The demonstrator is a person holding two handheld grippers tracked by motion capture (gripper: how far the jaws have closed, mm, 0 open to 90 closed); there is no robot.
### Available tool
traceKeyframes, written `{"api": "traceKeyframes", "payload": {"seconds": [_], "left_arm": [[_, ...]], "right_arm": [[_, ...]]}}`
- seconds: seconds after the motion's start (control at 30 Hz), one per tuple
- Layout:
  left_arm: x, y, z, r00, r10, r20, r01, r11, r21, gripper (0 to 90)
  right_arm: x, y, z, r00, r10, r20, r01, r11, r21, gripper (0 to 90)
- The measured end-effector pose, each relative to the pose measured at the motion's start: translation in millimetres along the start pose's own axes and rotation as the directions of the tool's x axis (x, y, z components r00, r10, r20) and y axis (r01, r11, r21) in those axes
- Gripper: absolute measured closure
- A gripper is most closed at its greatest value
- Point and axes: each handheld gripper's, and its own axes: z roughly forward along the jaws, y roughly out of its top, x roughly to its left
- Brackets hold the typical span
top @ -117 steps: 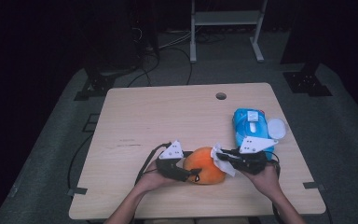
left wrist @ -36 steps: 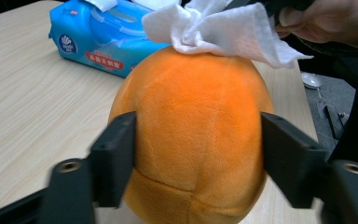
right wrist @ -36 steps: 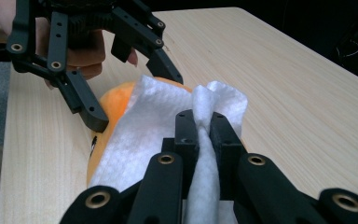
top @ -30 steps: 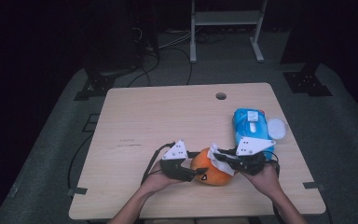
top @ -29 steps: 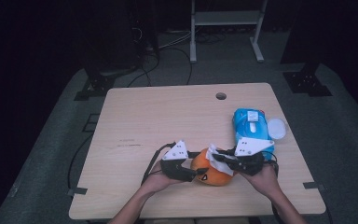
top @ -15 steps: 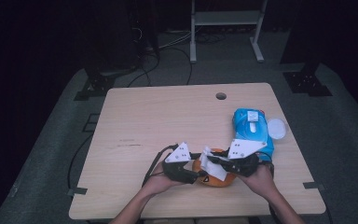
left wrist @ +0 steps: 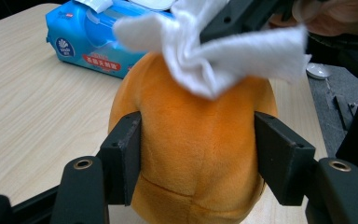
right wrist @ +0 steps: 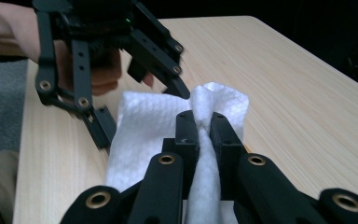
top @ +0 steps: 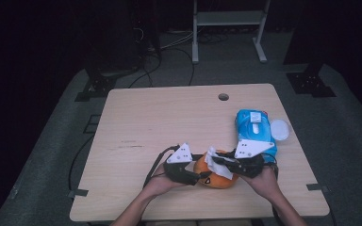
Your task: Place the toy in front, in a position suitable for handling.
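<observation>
Orange plush toy [top: 215,175] sits at the near edge of the table [top: 169,117], right between the two hands, and the left gripper [top: 202,177] has its jaws either side of it — in the left gripper view the toy [left wrist: 200,154] bulges between the two black pads, the left pad [left wrist: 123,151] against the fabric and the right one [left wrist: 282,156] at its flank. Those jaws have just been opening a little, with the toy between them, yet the pads look to be pressing its sides. Over to the right gripper [top: 220,161]: jaws closed tight on a white wipe [top: 213,160], which lies draped over the top of the toy. In the right gripper view the wipe [right wrist: 205,112] is pinched into a ridge between the two fingertips [right wrist: 189,135], the rest of it spreading out below and to the left, with the left gripper [right wrist: 140,100] just beyond. Further back, at the table's right side, lies a blue pack of wipes [top: 254,129], and a white round lid [top: 280,129] rests just beside it at the table's edge. Near the far edge there's a small round hole [top: 223,97] in the tabletop.
</observation>
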Motion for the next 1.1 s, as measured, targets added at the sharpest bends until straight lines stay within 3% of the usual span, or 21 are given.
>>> {"api": "traceKeyframes", "payload": {"seconds": [0.17,0.3,0.53,0.67,0.77,0.83,0.93,1.0,1.1], "left_arm": [[0.6,-1.8,-1.2,1.0,0.002,0.001,-0.002,1.0,0.004,37.6],[2.6,-4.0,-2.2,1.0,0.004,0.004,-0.004,1.0,0.005,37.7],[9.3,-10.5,-4.4,0.9994,-0.032,0.012,0.031,0.9995,0.008,36.7],[9.7,-6.6,-2.8,0.9978,-0.065,0.017,0.065,0.9979,0.008,22.6],[9.2,-6.1,-0.8,0.9962,-0.083,0.025,0.083,0.9965,0.006,24.9],[8.3,-5.8,-0.9,0.9972,-0.071,0.022,0.071,0.9975,0.004,31.4],[-0.2,0.3,-0.1,1.0,-0.007,0.004,0.007,1.0,0.005,34.1],[-5.7,2.9,1.0,0.9989,0.046,0.005,-0.046,0.9988,0.015,35.3],[-9.2,2.6,0.6,0.9958,0.092,0.003,-0.092,0.9952,0.033,36.6]], "right_arm": [[6.1,7.8,12.4,0.9992,-0.031,-0.027,0.032,0.999,0.011,82.9],[0.5,6.8,7.9,0.9995,-0.025,-0.017,0.026,1.0,0.017,82.9],[-16.7,-13.8,-9.9,0.9984,0.05,0.026,-0.05,0.999,0.016,82.8],[-15.0,-19.6,-13.5,0.9974,0.064,0.033,-0.065,0.998,0.005,82.9],[-11.4,-19.6,-12.9,0.9976,0.062,0.032,-0.062,0.998,0.002,82.9],[-10.0,-17.4,-12.3,0.9978,0.059,0.031,-0.059,0.998,0.002,82.9],[-5.4,-8.1,-7.7,0.9992,0.04,0.004,-0.04,0.999,-0.015,82.9],[-1.0,0.0,-1.5,0.9992,0.029,-0.025,-0.03,0.999,-0.019,82.9],[4.3,9.1,9.7,0.9989,-0.002,-0.047,0.002,1.0,-0.006,82.8]]}}
